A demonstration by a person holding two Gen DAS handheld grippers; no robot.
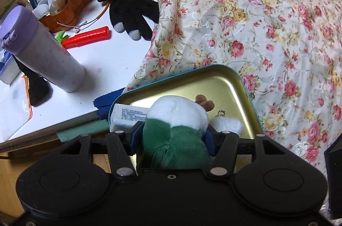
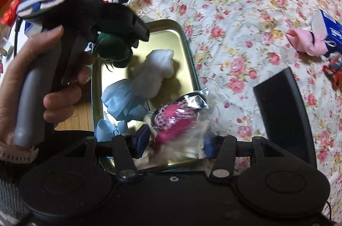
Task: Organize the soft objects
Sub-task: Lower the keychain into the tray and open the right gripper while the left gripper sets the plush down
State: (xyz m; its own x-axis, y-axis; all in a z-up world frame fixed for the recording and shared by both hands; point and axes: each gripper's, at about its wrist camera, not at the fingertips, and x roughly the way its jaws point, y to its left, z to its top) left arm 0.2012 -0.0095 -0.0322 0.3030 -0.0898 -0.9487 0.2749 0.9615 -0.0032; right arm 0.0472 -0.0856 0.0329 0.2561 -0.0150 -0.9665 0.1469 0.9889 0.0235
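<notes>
Right wrist view: one tin [image 2: 193,68], two grippers [image 2: 173,140] each holding one toy.

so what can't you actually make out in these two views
- Plush, left wrist view: the left gripper covers its lower body; face turned away.
- White packet, left wrist view: print too small to read, plush hides its end.
- Pink item in the right gripper, right wrist view: motion blur and crinkled wrap hide what it is.
- Tin, right wrist view: near rim is behind the gripper.
</notes>
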